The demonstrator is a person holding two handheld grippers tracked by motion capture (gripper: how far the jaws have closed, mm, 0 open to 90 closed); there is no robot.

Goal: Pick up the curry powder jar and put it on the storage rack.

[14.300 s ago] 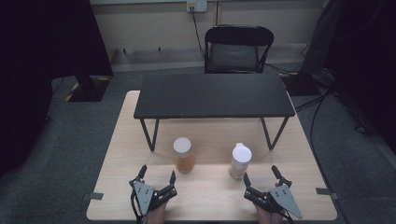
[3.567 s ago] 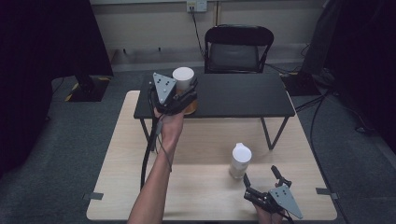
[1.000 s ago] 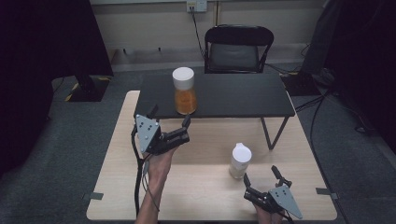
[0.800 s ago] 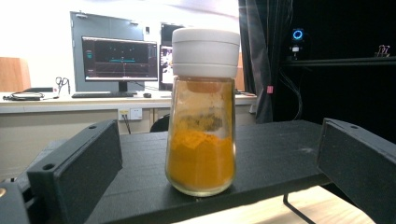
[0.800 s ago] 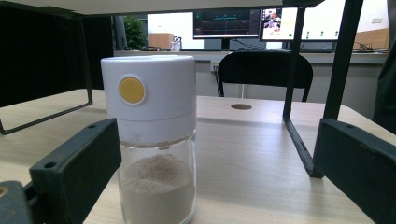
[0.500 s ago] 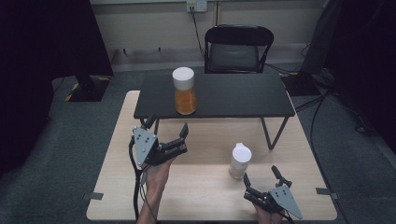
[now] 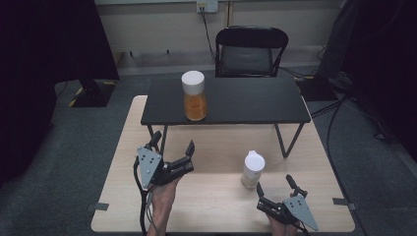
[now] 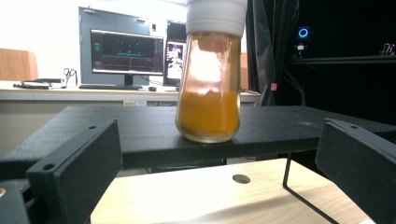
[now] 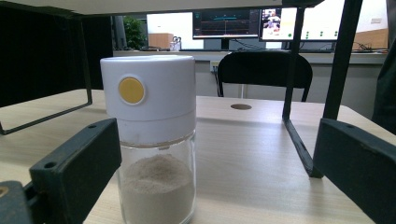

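High view: the left gripper (image 7: 172,145) is hovering above the wooden table (image 7: 123,157), just in front of the black shelf (image 7: 246,101), with its jaws spread wide and gripping nothing; a hand (image 7: 162,196) and forearm are entering from the bottom edge beneath it. The orange-powder jar (image 7: 195,96), capped in white, is standing upright on the front left part of the shelf, apart from the left gripper. The right gripper (image 7: 275,189) is lying low near the table's front edge, its jaws likewise spread and empty, pointing toward the white-lidded jar (image 7: 253,169), which is standing upright on the table just beyond the jaw tips without touching them. Left gripper view: the orange-powder jar (image 8: 210,79) is sitting centred between the two open jaws, farther off on the shelf. Right gripper view: the white-lidded jar (image 9: 152,154), holding pale powder and bearing a yellow dot on its cap, is standing close between the parted jaws, nearer the left one.
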